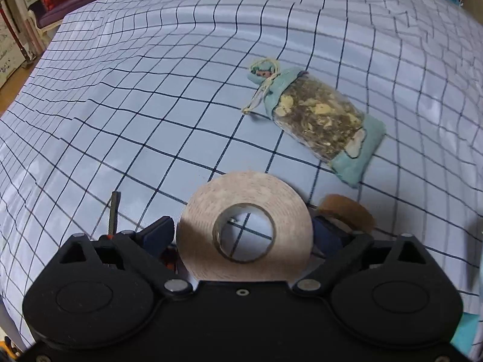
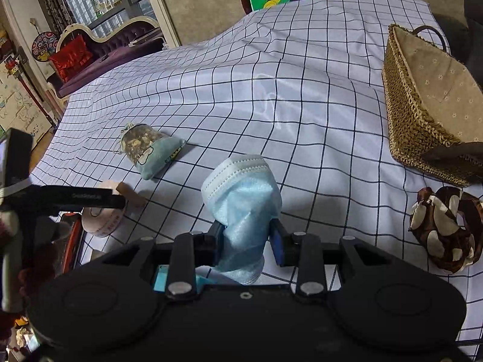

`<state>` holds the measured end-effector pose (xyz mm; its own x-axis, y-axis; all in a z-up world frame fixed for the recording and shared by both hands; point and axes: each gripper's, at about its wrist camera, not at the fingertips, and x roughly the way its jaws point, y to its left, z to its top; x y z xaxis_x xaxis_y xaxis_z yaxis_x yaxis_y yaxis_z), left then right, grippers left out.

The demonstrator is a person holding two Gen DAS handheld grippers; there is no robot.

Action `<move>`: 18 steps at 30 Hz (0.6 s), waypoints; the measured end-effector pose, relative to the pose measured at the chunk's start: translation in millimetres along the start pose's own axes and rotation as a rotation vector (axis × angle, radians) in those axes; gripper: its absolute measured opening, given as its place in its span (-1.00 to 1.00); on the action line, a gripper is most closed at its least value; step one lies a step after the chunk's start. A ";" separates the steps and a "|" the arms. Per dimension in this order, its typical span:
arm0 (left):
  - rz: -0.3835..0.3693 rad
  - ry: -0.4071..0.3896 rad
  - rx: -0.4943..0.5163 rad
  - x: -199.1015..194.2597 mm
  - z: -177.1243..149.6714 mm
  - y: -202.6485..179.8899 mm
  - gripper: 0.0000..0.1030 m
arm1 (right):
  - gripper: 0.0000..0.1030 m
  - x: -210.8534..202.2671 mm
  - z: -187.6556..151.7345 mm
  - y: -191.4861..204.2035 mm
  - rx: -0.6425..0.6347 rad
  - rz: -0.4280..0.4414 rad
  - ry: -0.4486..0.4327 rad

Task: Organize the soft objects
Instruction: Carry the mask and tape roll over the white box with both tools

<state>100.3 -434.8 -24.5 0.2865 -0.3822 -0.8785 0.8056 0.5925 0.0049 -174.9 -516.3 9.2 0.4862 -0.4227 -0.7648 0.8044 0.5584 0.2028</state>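
A: Right hand-held gripper (image 2: 246, 241)?
B: Face mask (image 2: 241, 199) is being pinched mid-fold, frame centre; it's being judged light, limp.
A: Left hand-held gripper (image 1: 243, 232)?
B: Tape roll (image 1: 246, 226) is being straddled, lower centre; grip can't be told. Sachet (image 1: 314, 120) is lying upper right.

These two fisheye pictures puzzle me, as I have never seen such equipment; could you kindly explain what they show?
No robot here: a person holds a two-finger gripper in each hand, each carrying a forward-looking camera. The left view shows the left gripper around a tape roll. The right view shows the right gripper shut on a blue face mask. On the checked cloth lie a drawstring pouch, a woven basket and a brown patterned bundle.
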 end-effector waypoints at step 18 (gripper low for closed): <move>-0.087 0.001 -0.071 12.3 -5.3 12.0 0.76 | -0.36 29.4 -16.4 -0.9 0.045 -0.011 0.078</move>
<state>110.8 -428.7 -37.8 0.2164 -0.4340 -0.8745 0.7887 0.6057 -0.1054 -167.0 -517.6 -23.5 0.4501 -0.3708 -0.8124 0.8253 0.5202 0.2199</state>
